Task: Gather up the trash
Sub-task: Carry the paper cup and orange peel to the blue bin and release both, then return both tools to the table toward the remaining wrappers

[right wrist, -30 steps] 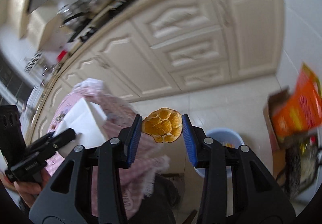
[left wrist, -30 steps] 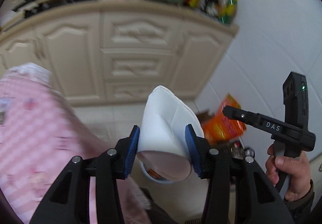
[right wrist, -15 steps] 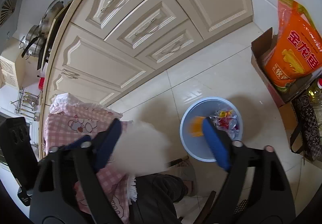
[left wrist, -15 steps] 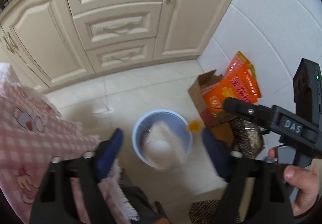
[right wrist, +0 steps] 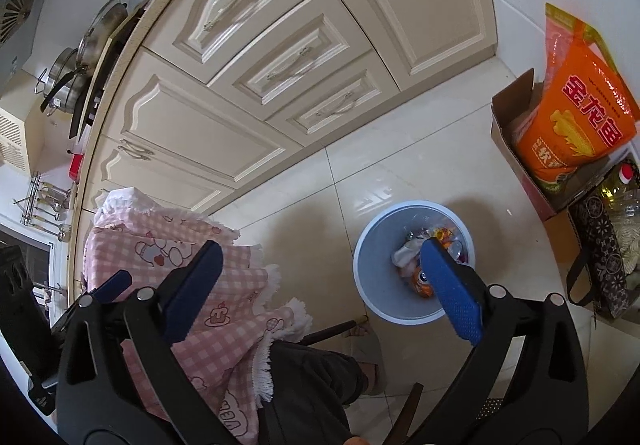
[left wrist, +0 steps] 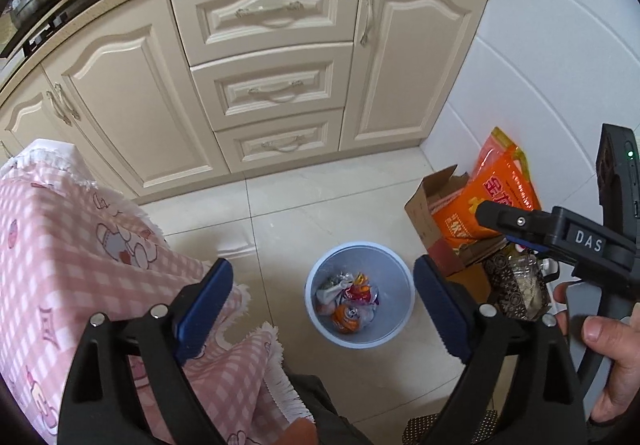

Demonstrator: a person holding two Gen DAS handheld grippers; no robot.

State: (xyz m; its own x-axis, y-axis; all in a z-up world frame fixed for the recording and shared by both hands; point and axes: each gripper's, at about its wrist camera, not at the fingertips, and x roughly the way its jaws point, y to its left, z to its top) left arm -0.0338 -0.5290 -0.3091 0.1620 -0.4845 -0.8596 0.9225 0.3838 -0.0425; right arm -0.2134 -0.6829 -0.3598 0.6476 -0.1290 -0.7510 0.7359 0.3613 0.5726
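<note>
Both tools, left and right, hang spread and empty above the bin; trash lies inside, so this drop looks done.

L gripper jaws spread wide, nothing held, R gripper same, both pointing down

Standing open-mouthed on the floor, blue bin, with bare tile lying between it and the cabinets. Crowding its right: cardboard box, orange bag. Hanging close on its left: pink checked cloth.
</note>
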